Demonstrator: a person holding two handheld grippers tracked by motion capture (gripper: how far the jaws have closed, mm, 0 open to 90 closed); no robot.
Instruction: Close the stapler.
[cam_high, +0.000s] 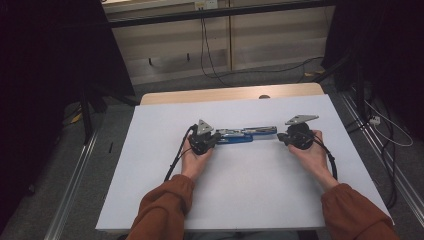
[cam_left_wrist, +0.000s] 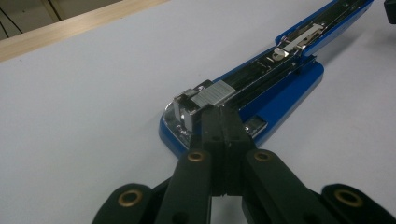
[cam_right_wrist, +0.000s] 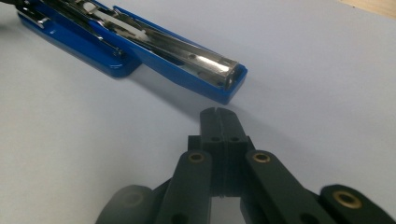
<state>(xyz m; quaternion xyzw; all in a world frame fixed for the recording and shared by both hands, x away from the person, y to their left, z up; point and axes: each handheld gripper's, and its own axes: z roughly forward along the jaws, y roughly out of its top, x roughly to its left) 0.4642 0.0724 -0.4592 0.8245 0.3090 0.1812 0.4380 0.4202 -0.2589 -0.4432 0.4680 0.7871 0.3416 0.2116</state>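
The blue stapler (cam_high: 245, 134) lies opened flat on the white surface (cam_high: 250, 190), with its long axis running from left to right across the high view, between the two grippers. Its base end is at the left gripper (cam_high: 204, 141) and its unfolded upper arm, with the shiny staple channel (cam_right_wrist: 187, 51) facing up, reaches toward the right gripper (cam_high: 298, 136). The left gripper is the nearer one: in the left gripper view its jaws are fully closed on each other, and their tips rest against the metal head (cam_left_wrist: 198, 100) at the base end of the stapler; they press on it from above or from the side, they do not clamp it. The right gripper (cam_right_wrist: 219, 122) also has its jaws fully closed, with nothing between them. It stands just beside the free blue end (cam_right_wrist: 229, 84) of the upper arm, a small gap away, not touching. I judge the coming move is for the right jaws, which must go forward along this long axis to reach the free end while the left ones keep the base steady.
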